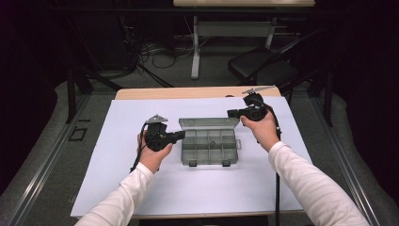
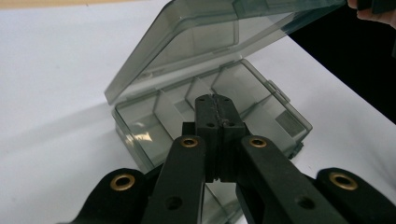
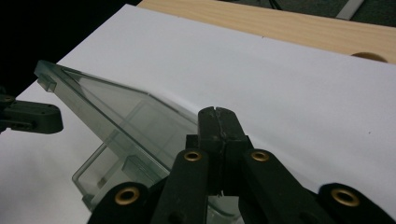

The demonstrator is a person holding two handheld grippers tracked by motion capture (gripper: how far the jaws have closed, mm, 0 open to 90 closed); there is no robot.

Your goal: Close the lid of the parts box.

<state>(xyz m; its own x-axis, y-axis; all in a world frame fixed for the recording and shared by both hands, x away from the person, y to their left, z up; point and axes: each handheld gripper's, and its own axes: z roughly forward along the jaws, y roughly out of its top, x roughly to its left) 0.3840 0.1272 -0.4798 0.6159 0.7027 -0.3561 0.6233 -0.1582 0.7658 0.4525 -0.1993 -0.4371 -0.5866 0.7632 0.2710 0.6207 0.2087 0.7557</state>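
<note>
Left tool [image 1: 180,135], jaws pressed together, empty, sits at nine o'clock of the clear grey plastic compartment box [image 1: 209,147] mid-counter; right tool [image 1: 231,113], equally closed, hovers at one o'clock by its raised lid [image 2: 196,42].

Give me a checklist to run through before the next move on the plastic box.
1. Lid raised off the box: ok, it stands tilted open at the far edge.
2. Compartments free of parts: cannot tell; there is a small dark spot in a middle compartment in the high view.
3. Left gripper shut and holding nothing: ok, its fingers meet with nothing between them.
4. Right gripper shut and holding nothing: ok, same.
5. Right gripper touching the lid: cannot tell, it is close beside it.
6. Box lying flat on the white sheet: ok.
</note>
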